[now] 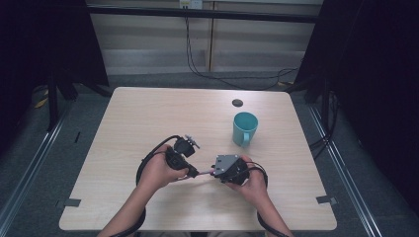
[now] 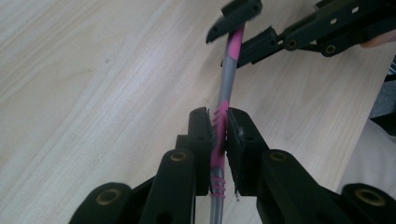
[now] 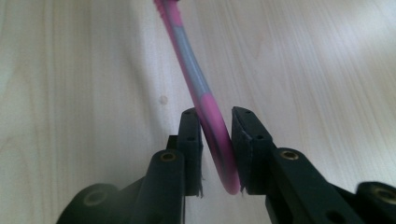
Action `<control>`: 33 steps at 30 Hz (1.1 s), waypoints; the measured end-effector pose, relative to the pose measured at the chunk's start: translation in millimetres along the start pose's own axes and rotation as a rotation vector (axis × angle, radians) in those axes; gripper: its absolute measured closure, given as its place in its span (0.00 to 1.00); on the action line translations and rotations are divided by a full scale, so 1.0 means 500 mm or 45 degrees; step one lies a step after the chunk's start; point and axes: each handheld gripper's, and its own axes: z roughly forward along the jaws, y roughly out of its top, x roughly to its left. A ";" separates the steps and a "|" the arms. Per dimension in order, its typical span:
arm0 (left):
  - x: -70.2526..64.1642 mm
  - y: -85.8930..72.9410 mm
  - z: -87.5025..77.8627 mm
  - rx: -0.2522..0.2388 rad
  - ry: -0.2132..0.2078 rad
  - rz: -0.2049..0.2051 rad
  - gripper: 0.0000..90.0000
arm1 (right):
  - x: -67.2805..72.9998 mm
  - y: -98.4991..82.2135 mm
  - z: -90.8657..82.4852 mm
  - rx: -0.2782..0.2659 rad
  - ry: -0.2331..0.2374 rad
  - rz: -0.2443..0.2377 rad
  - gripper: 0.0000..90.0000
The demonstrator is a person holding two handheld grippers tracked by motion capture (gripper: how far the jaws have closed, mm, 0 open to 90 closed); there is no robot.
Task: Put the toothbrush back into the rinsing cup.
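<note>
A slim pink and grey handle (image 1: 202, 173), like a toothbrush's, hangs level above the wooden table (image 1: 148, 113) between my two grippers. My left gripper (image 1: 193, 173) is shut on its ribbed pink section (image 2: 219, 122), and the grey shaft (image 2: 227, 74) runs on from its jaws. My right gripper (image 1: 211, 172) faces it from the other side. In the left gripper view the right gripper (image 2: 243, 29) brackets the far pink end. In the right gripper view that rounded pink end (image 3: 217, 140) lies slanted between the jaws, touching both pads (image 3: 192, 140).
A teal mug (image 1: 244, 127) stands upright on the table's right half, beyond my right hand. A small dark round hole (image 1: 237, 102) sits behind it. Cables trail from both grippers along the person's forearms.
</note>
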 end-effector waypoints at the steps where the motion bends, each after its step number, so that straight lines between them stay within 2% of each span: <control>1: 0.002 0.000 -0.002 0.001 -0.001 0.015 0.89 | 0.001 0.000 0.001 0.001 0.026 -0.009 0.85; 2: 0.001 0.000 -0.004 -0.014 0.004 0.004 0.89 | 0.002 0.000 0.002 -0.002 0.035 -0.004 0.86; 4: 0.002 0.000 -0.008 -0.029 0.019 0.023 0.89 | 0.005 -0.001 0.004 0.002 0.085 -0.010 0.88; 8: 0.007 -0.001 -0.012 -0.057 0.023 0.019 0.89 | 0.009 0.004 0.004 0.012 0.099 -0.028 0.90; 10: 0.009 -0.002 -0.015 -0.117 0.031 0.018 0.86 | 0.007 0.004 0.003 0.003 0.098 -0.028 0.90; 12: 0.012 -0.002 -0.021 -0.187 0.072 0.036 0.72 | 0.006 0.004 0.001 0.004 0.113 -0.028 0.90; 13: 0.013 -0.001 -0.025 -0.199 0.079 0.045 0.66 | 0.007 0.004 0.001 0.013 0.100 -0.029 0.90; 14: 0.016 0.000 -0.031 -0.224 0.103 0.053 0.65 | 0.007 0.005 0.000 0.022 0.097 -0.031 0.90; 15: 0.016 0.000 -0.031 -0.224 0.103 0.053 0.54 | 0.007 0.005 0.000 0.022 0.097 -0.031 0.90; 16: 0.017 -0.001 -0.034 -0.258 0.115 0.044 0.52 | 0.005 0.003 -0.001 0.037 0.089 -0.028 0.90; 18: 0.018 -0.002 -0.037 -0.269 0.113 0.029 0.51 | 0.003 0.001 -0.001 0.041 0.096 -0.023 0.90; 19: 0.020 -0.005 -0.042 -0.302 0.119 0.012 0.47 | 0.000 -0.006 -0.002 0.065 0.087 0.002 0.90; 24: 0.026 -0.010 -0.055 -0.313 0.134 0.013 0.45 | -0.006 -0.016 -0.007 0.098 0.081 0.057 0.90; 25: 0.027 -0.011 -0.060 -0.321 0.138 0.008 0.45 | -0.013 -0.021 -0.012 0.111 0.064 0.087 0.90; 27: 0.030 -0.014 -0.071 -0.343 0.144 0.000 0.45 | -0.016 -0.023 -0.015 0.110 0.065 0.106 0.90; 30: 0.034 -0.021 -0.081 -0.360 0.153 -0.007 0.44 | -0.031 -0.038 -0.028 0.106 0.043 0.241 0.90; 32: 0.037 -0.026 -0.082 -0.361 0.154 -0.009 0.44 | -0.036 -0.043 -0.031 0.094 0.038 0.294 0.90; 33: 0.037 -0.026 -0.082 -0.361 0.154 -0.009 0.44 | -0.036 -0.043 -0.031 0.094 0.038 0.294 0.90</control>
